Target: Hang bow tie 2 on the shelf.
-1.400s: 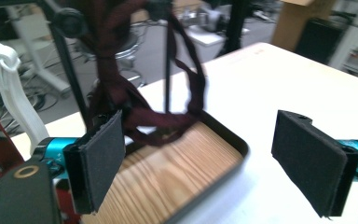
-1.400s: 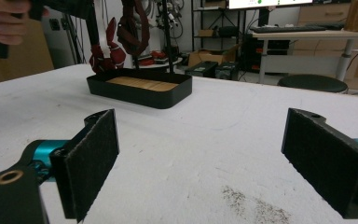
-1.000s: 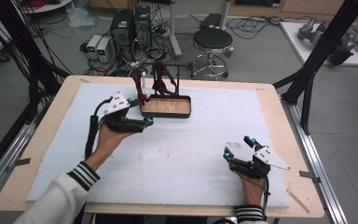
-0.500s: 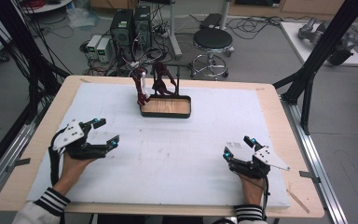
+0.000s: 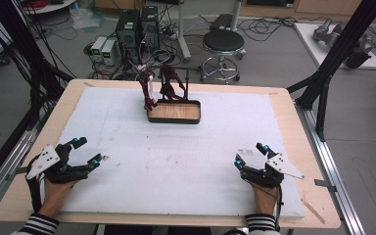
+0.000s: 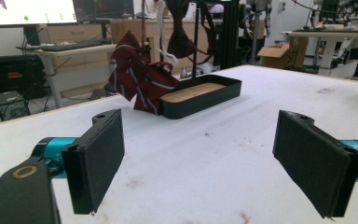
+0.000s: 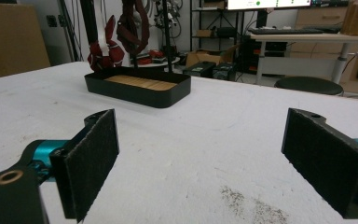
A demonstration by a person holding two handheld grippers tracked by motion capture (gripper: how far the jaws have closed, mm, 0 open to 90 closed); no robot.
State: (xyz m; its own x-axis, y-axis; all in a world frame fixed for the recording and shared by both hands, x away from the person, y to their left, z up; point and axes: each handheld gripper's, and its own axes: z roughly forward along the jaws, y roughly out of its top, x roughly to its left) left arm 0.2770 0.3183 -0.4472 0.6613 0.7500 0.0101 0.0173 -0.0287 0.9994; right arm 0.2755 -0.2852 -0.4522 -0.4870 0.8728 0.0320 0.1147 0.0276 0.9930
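Bow tie, dark red with pale stripes, hangs over the left end of the black tray at the far middle of the table, below a thin stand draped with more dark red fabric (its exact shape is hard to tell). It seems already placed; little looks left to do. The left gripper and right gripper rest near the front edge, well apart from the tray, jaws spread wide and empty. The white table cover is lightly stained. Beyond: a stool, computers, cables on grey floor
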